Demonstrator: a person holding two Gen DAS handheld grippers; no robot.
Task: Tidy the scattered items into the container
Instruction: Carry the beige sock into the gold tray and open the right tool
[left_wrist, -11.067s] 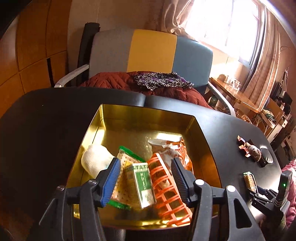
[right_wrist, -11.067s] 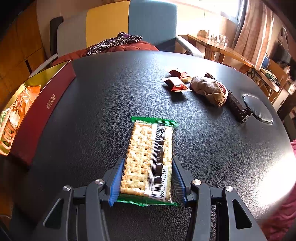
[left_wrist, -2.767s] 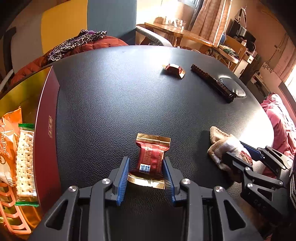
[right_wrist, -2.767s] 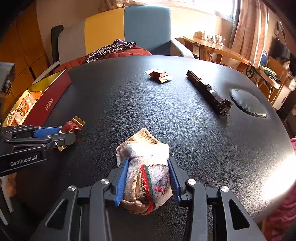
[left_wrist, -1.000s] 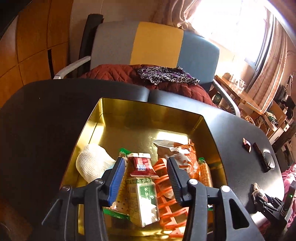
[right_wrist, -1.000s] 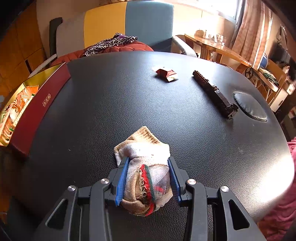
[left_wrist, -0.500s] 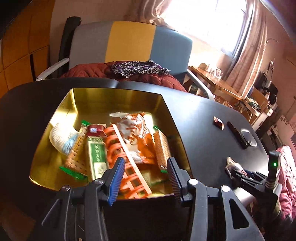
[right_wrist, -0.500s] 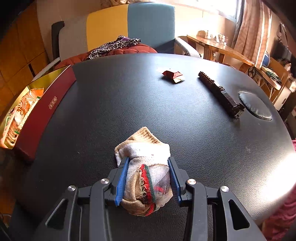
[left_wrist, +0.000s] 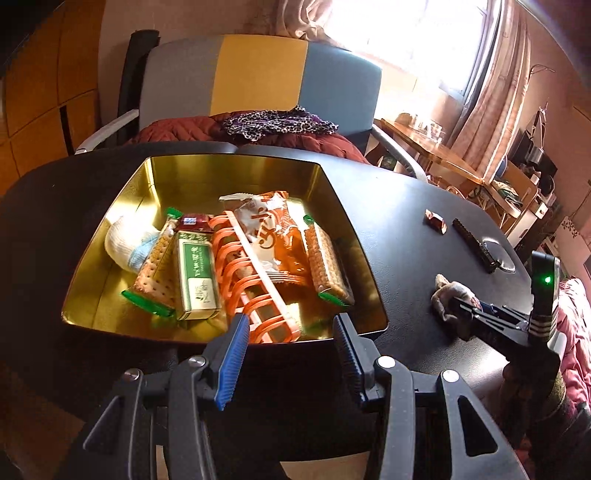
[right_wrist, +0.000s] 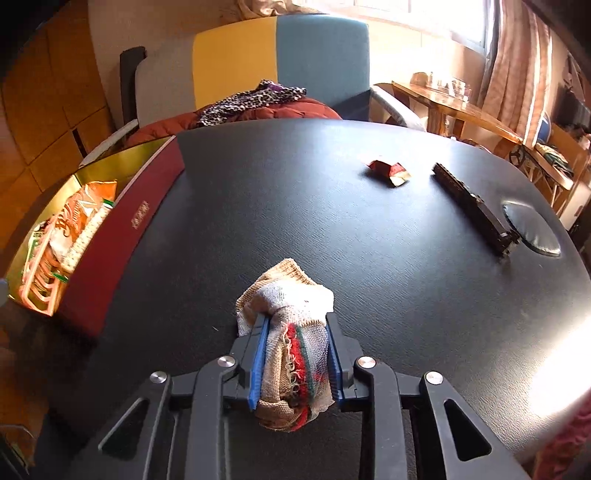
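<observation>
A gold-lined container (left_wrist: 343, 206) with a dark red outer wall (right_wrist: 122, 236) sits on the left of the black table. It holds a white sock (left_wrist: 125, 243), cracker packs, a green box (left_wrist: 195, 273), an orange rack (left_wrist: 255, 288), an orange snack bag and a red candy. My left gripper (left_wrist: 290, 356) is open and empty at the container's near edge. My right gripper (right_wrist: 295, 354) is shut on a beige sock with red and green stripes (right_wrist: 291, 332), lifted a little off the table; it also shows in the left wrist view (left_wrist: 448, 295).
A red and gold candy (right_wrist: 388, 170) and a long dark bar (right_wrist: 472, 206) lie on the far right of the table, beside a round inset disc (right_wrist: 532, 229). A chair (left_wrist: 258, 81) with clothes stands behind the table. A wooden side table (right_wrist: 458, 107) is at the back right.
My left gripper has let the red candy go into the container and drawn back to its near edge. My right gripper has closed tighter on the striped sock and raised it slightly.
</observation>
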